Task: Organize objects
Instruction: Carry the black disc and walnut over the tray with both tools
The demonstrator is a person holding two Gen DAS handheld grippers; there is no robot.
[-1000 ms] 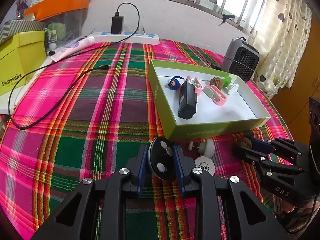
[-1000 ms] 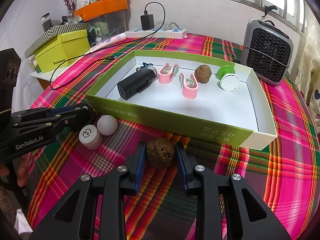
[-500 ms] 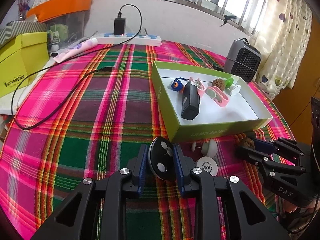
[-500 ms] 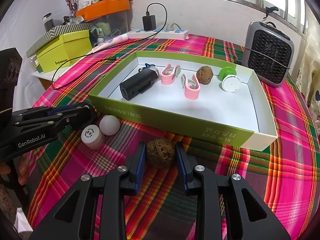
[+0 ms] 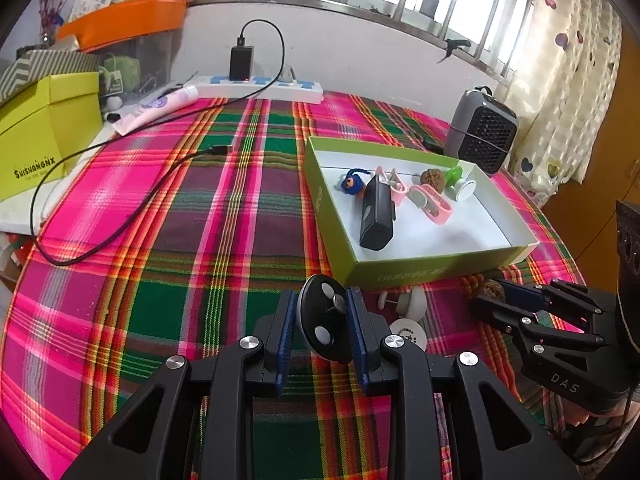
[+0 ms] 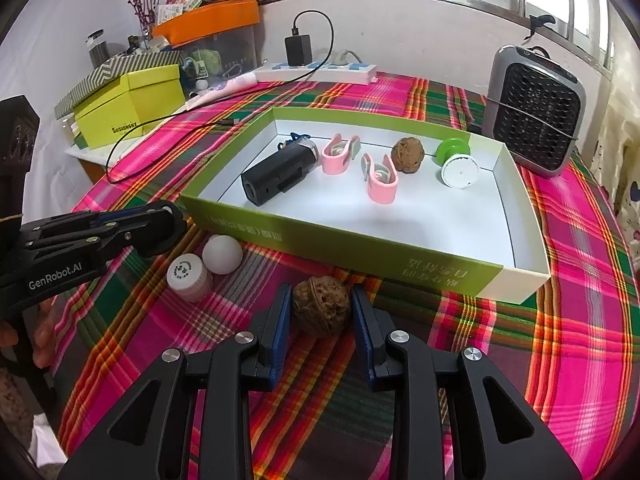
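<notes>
My left gripper (image 5: 322, 322) is shut on a black disc with white studs (image 5: 325, 322), held above the plaid cloth in front of the green box (image 5: 416, 274). My right gripper (image 6: 320, 310) is shut on a walnut (image 6: 321, 310) just in front of the box (image 6: 340, 250). Inside the box lie a black device (image 6: 280, 174), two pink clips (image 6: 379, 180), another walnut (image 6: 407, 153), and a green and white cap (image 6: 458, 166). A white ball (image 6: 222, 254) and a small white jar (image 6: 188, 277) sit on the cloth by the box.
A grey fan heater (image 6: 536, 110) stands behind the box. A power strip (image 5: 260, 86) with charger and a black cable (image 5: 120, 220) lie at the back left. A yellow box (image 5: 36, 128) and an orange-lidded bin (image 5: 120, 24) stand at the left.
Both grippers have risen and drawn back a little with their objects. The box contents have not moved.
</notes>
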